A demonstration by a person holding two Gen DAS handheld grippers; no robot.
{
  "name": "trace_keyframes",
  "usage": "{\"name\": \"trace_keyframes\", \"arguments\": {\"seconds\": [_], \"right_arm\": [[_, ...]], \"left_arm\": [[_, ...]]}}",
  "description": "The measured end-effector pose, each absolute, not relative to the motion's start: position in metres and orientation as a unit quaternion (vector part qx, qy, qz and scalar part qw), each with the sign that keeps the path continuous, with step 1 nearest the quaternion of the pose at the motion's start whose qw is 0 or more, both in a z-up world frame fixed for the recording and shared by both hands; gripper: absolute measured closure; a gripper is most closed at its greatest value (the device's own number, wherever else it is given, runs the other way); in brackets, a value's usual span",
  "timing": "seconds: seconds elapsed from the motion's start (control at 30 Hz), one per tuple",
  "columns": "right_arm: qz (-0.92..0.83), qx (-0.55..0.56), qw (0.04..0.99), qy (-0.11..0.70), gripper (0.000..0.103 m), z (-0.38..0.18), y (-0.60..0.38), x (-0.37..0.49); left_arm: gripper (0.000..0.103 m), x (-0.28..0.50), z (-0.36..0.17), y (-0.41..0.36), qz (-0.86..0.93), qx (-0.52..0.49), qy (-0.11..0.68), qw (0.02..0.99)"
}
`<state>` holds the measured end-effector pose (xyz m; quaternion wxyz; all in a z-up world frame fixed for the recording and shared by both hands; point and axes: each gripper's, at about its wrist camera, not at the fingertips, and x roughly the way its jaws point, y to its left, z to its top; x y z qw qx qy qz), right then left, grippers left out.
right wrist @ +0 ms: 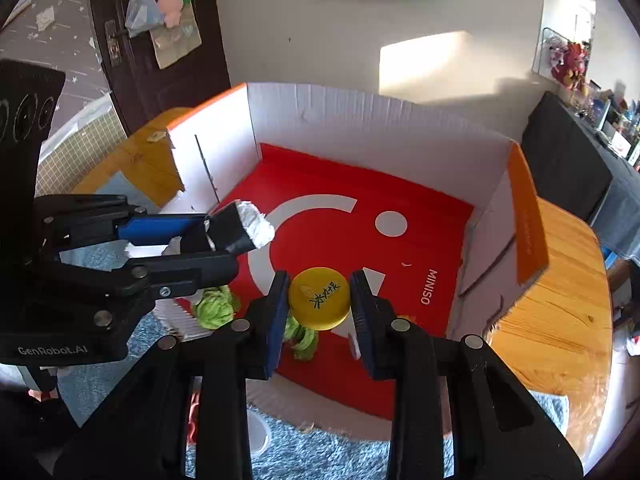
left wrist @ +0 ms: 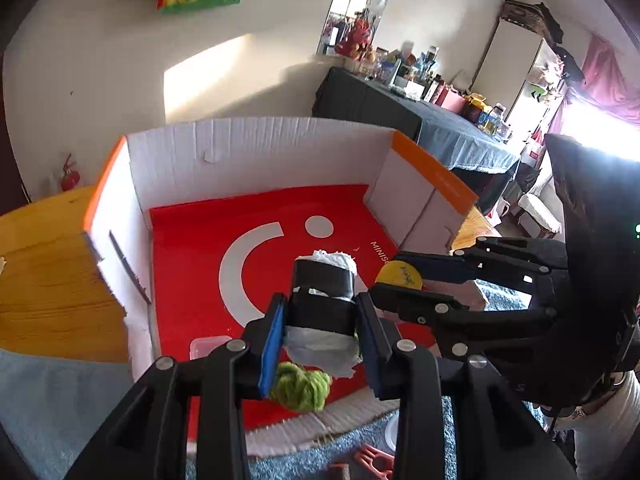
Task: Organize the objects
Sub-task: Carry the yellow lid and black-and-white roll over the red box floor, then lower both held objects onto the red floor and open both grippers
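My left gripper (left wrist: pixel 322 326) is shut on a black-taped roll of white paper (left wrist: pixel 324 284), held over the near part of a white cardboard box (left wrist: pixel 256 152) with a red floor. Beside it on the right, my right gripper (right wrist: pixel 320 300) is shut on a yellow bottle cap (right wrist: pixel 319 298) with black writing, also above the box's red floor (right wrist: pixel 360 200). The cap (left wrist: pixel 400 276) and right gripper (left wrist: pixel 384 280) show in the left wrist view; the roll (right wrist: pixel 236 228) and left gripper (right wrist: pixel 216 236) show in the right wrist view. Green yarn (left wrist: pixel 300 386) lies on the box floor under both grippers.
The box stands on a wooden table (right wrist: pixel 560 300) partly covered by a blue fluffy cloth (right wrist: pixel 340 456). A small clear plastic lid (left wrist: pixel 208 346) lies in the box. An orange plastic piece (left wrist: pixel 372 460) and a white cup (right wrist: pixel 258 436) rest on the cloth near the box's front wall.
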<state>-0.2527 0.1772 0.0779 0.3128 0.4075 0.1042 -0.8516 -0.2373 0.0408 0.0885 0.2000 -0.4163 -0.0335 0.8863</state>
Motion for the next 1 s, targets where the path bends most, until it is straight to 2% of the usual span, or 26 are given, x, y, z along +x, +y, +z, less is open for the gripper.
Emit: {"name": "trace_keyframes", "arguments": {"seconds": [0.47,1.0], "right_arm": [[-0.799,0.496,0.317,0.126,0.074,0.043,0.167,-0.295],[-0.785,0.513,0.302,0.171,0.074,0.03,0.16,-0.295]], "left_arm": [[0.067,-0.279,0.052,0.046,0.858,-0.481,-0.022,0.179],[0.067,-0.291,0.032,0.047,0.845,-0.505,-0.023,0.171]]}}
